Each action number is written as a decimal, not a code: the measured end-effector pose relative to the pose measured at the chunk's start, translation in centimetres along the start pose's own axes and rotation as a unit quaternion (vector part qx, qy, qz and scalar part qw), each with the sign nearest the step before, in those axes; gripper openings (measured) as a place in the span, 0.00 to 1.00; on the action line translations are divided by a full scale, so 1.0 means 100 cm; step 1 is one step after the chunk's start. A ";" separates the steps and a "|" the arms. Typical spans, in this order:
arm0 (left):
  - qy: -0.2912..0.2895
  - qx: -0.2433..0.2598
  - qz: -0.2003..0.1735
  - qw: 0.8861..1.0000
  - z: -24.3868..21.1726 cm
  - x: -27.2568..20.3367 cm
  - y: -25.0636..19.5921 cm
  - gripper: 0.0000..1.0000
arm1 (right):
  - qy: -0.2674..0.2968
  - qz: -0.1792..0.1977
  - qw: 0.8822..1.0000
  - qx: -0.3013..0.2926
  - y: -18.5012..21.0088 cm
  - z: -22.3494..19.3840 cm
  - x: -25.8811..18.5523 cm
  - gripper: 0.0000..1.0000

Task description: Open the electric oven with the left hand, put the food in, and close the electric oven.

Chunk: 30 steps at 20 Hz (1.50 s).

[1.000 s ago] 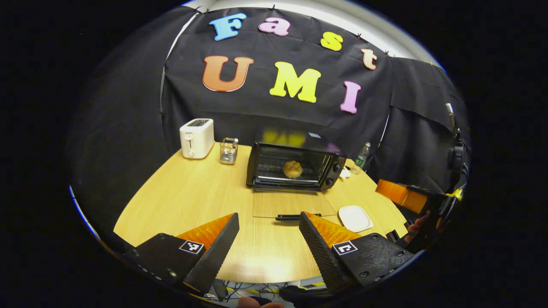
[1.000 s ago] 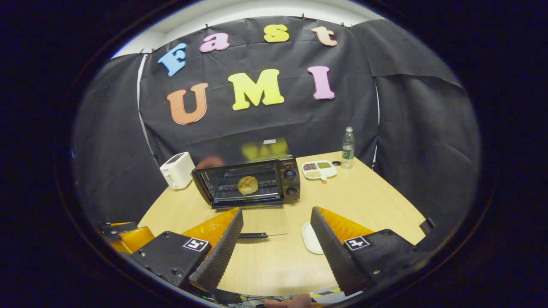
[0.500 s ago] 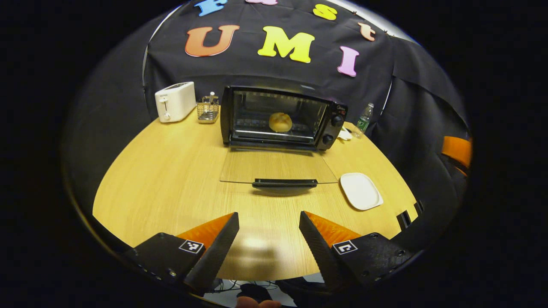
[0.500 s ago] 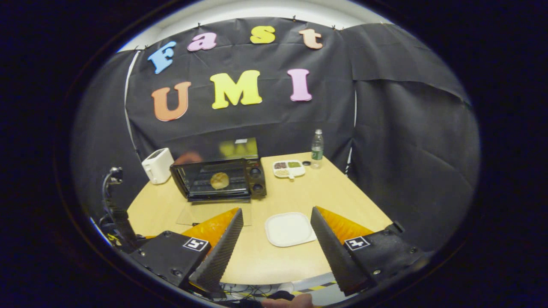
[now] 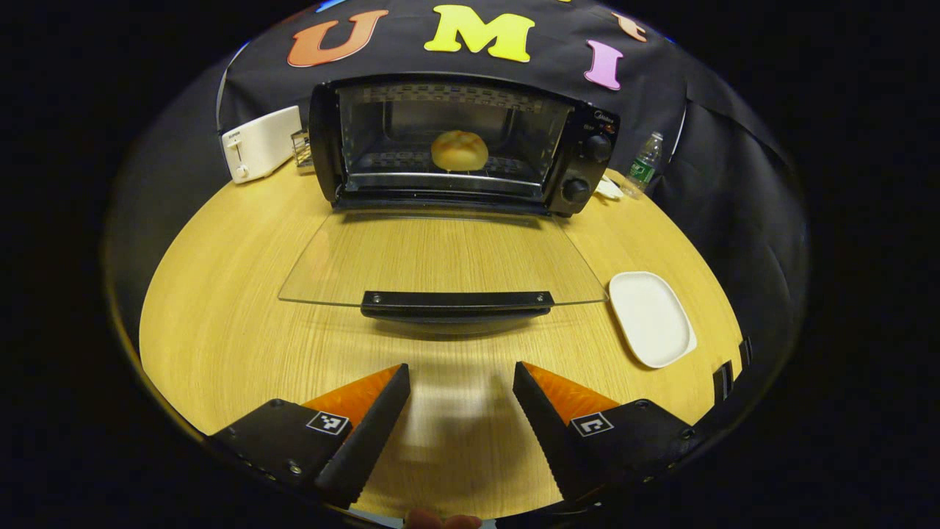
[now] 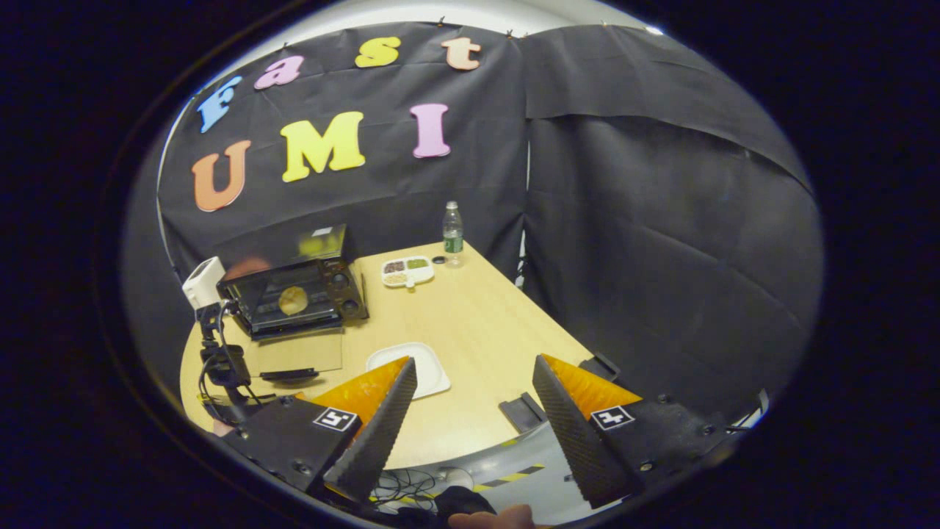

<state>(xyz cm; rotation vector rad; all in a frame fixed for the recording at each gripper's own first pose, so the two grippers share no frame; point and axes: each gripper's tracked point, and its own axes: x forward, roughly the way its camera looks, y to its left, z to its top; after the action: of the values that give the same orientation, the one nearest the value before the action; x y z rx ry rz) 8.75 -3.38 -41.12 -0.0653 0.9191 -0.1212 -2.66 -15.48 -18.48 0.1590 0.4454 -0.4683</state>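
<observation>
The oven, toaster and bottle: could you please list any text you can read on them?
No text is readable.
Oven: small brand mark above the upper knob, too blurred to read.
Toaster: tiny mark on its end, too small to read.
Bottle: label too small to read.

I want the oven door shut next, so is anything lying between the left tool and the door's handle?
Nothing visible. The left tool is open, with only bare table between it and the handle of the lowered glass door. The white plate sits off to the side.

One oven (image 5: 455, 143), one bun (image 5: 459, 150), one plate (image 5: 651, 317), one toaster (image 5: 261, 142).
</observation>
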 end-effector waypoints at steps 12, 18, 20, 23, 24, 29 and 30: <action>0.006 0.016 0.019 1.000 0.023 0.022 0.001 0.83 | 0.011 -0.016 0.999 0.029 -0.003 -0.003 0.014 0.97; -0.029 0.023 0.012 0.999 0.056 -0.007 -0.005 0.93 | 0.006 -0.002 0.999 0.033 0.009 -0.004 0.012 0.97; -0.059 0.028 0.008 0.998 0.080 -0.020 -0.007 0.93 | 0.002 0.001 0.999 0.039 0.012 -0.003 0.008 0.97; -0.108 0.037 0.001 0.993 0.126 -0.038 -0.011 0.93 | -0.013 0.000 0.999 0.038 0.012 0.003 0.001 0.97; -0.123 0.039 0.000 0.992 0.141 -0.043 -0.012 0.93 | -0.017 -0.001 0.999 0.040 0.011 0.004 -0.002 0.97; -0.180 0.046 -0.013 0.983 0.193 -0.065 -0.027 0.94 | -0.043 -0.004 0.998 0.050 0.007 0.022 -0.007 0.97; -0.189 0.049 -0.015 0.981 0.199 -0.070 -0.028 0.94 | -0.049 -0.003 0.997 0.051 0.008 0.026 -0.008 0.97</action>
<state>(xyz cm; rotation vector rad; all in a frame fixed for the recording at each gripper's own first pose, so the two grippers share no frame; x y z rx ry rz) 20.19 -5.18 -23.19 -0.0106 0.5313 -0.1755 -1.93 -15.15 -15.74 0.2332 0.3265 -0.5019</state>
